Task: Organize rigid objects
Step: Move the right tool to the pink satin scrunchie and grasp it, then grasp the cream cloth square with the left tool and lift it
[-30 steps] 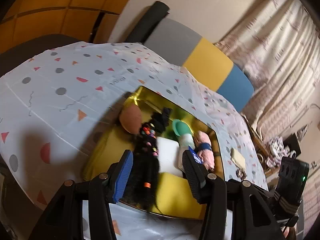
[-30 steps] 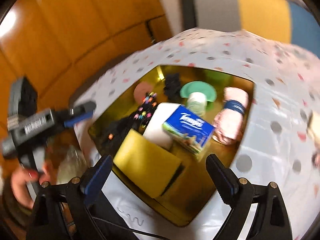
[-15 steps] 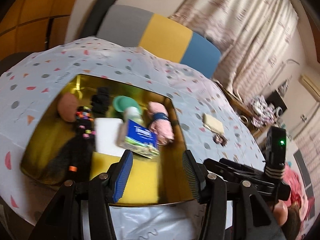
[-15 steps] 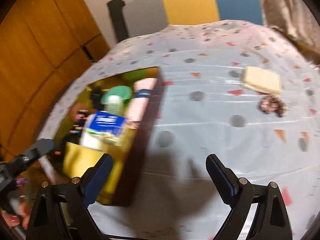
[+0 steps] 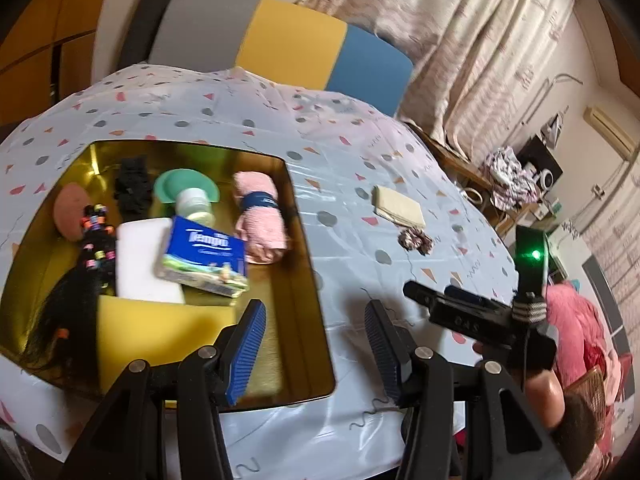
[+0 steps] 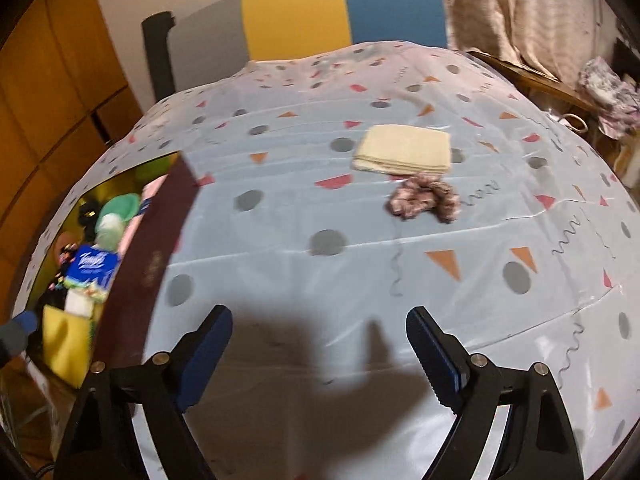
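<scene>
A gold-lined box on the spotted tablecloth holds a blue tissue pack, a white block, a yellow sponge, a pink rolled towel, a green-capped bottle and black beaded hair. My left gripper hovers open over the box's near right corner, holding nothing. My right gripper hangs above bare cloth to the right of the box, its jaws closing slightly with nothing between them. Beyond it lie a folded cream cloth and a mottled scrunchie.
A chair with a grey, yellow and blue back stands behind the table. Curtains hang at the back right, wooden cabinets at the left. A hand holds the right gripper at the table's right edge.
Both grippers have swung to the right. The right one left the space over the box and now faces the cream cloth and scrunchie. The left one now looks at the box's right side.
</scene>
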Demonstrator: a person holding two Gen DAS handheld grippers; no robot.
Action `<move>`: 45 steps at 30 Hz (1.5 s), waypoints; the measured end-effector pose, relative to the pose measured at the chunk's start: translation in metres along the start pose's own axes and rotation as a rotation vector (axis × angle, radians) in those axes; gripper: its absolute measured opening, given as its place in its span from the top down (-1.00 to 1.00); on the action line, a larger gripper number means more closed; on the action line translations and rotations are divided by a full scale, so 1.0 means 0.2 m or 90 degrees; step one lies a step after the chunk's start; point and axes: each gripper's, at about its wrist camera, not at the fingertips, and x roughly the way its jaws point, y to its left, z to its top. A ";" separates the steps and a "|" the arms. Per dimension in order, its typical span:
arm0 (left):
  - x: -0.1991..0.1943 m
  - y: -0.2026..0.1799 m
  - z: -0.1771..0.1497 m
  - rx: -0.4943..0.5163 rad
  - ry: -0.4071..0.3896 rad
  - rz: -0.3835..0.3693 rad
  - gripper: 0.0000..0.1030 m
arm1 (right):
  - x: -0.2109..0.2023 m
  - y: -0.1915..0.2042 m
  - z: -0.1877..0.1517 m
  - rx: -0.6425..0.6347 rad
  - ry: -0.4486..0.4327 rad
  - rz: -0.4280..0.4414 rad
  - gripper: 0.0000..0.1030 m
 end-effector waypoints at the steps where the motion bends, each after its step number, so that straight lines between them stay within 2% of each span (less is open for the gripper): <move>1: 0.02 -0.02 0.00 0.003 0.005 -0.002 -0.01 | 0.01 -0.03 0.01 0.001 -0.003 -0.008 -0.75; 12: 0.12 -0.17 0.02 0.044 0.043 -0.006 -0.01 | 0.14 -0.34 0.20 0.039 -0.046 -0.045 -0.75; 17: 0.15 -0.20 0.03 0.053 0.051 -0.001 -0.01 | 0.27 -0.38 0.34 0.034 -0.049 -0.046 -0.75; 21: 0.16 -0.21 0.03 0.057 0.055 0.008 -0.01 | 0.39 -0.39 0.41 0.014 -0.031 -0.058 -0.72; 22: 0.16 -0.21 0.03 0.058 0.056 0.009 -0.01 | 0.42 -0.39 0.41 0.010 -0.023 -0.057 -0.62; 23: 0.16 -0.22 0.03 0.058 0.056 0.012 -0.01 | 0.44 -0.40 0.41 0.008 -0.014 -0.051 -0.40; 24: 0.17 -0.22 0.03 0.059 0.057 0.013 -0.01 | 0.46 -0.41 0.40 0.009 -0.004 -0.041 -0.28; 27: 0.19 -0.24 0.04 0.060 0.063 0.011 -0.01 | 0.45 -0.42 0.37 0.004 -0.015 -0.033 -0.06; 28: 0.20 -0.25 0.05 0.062 0.065 0.009 -0.01 | 0.44 -0.43 0.36 0.009 -0.018 -0.026 0.14; 30: 0.23 -0.29 0.07 0.067 0.071 0.000 -0.01 | 0.41 -0.47 0.35 0.025 -0.018 -0.010 0.31; 33: 0.27 -0.35 0.12 0.075 0.071 -0.010 -0.01 | 0.36 -0.54 0.30 0.060 -0.024 0.016 0.34; 37: 0.36 -0.48 0.23 0.089 0.070 -0.021 -0.05 | 0.29 -0.63 0.23 0.090 -0.036 0.019 0.39; 39: 0.45 -0.55 0.29 0.093 0.083 -0.023 -0.23 | 0.25 -0.67 0.19 0.092 -0.053 0.000 0.49; 45: 0.82 -0.71 0.46 0.104 0.130 -0.005 -0.44 | 0.23 -0.75 0.13 0.144 -0.074 0.003 0.55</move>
